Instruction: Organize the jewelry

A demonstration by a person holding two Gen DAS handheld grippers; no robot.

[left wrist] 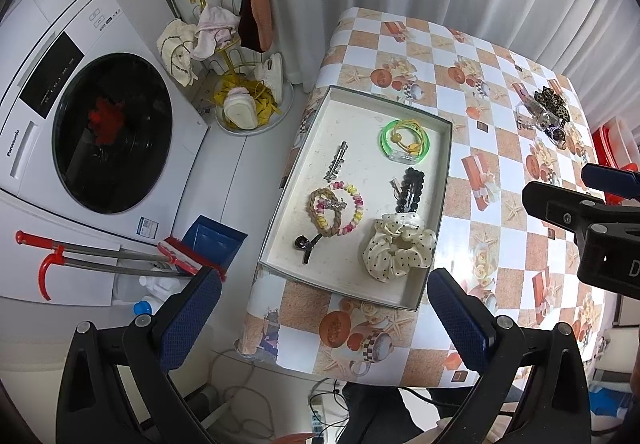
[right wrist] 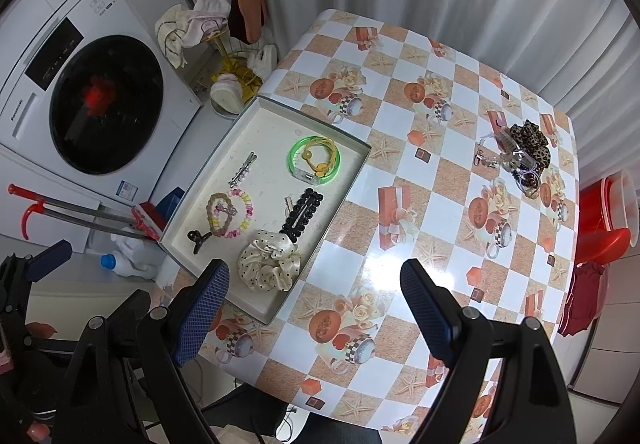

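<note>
A shallow white tray [left wrist: 356, 124] [right wrist: 264, 128] lies on the left part of the checked table. It holds a green bangle [left wrist: 404, 142] [right wrist: 314, 160] with a yellow hair tie, a silver clip [left wrist: 335, 166], black beaded clips [left wrist: 409, 190] [right wrist: 302, 214], a polka-dot scrunchie [left wrist: 398, 246] [right wrist: 269, 260], a pastel bead bracelet [left wrist: 352, 208] [right wrist: 240, 212] and a dark claw clip [left wrist: 306, 244]. A loose pile with a leopard scrunchie [left wrist: 550, 104] [right wrist: 528, 142] sits at the table's far right. My left gripper [left wrist: 324, 318] hovers open above the tray's near edge. My right gripper [right wrist: 316, 308] hovers open over the table, beside the tray.
A washing machine [left wrist: 80, 124] stands left of the table, with a yellow rack of slippers and cloths [left wrist: 236, 56] behind it. A red-handled broom and dustpan [left wrist: 120, 256] lie on the floor. Red plastic tubs [right wrist: 604, 228] sit beyond the table's right edge. White curtains hang behind.
</note>
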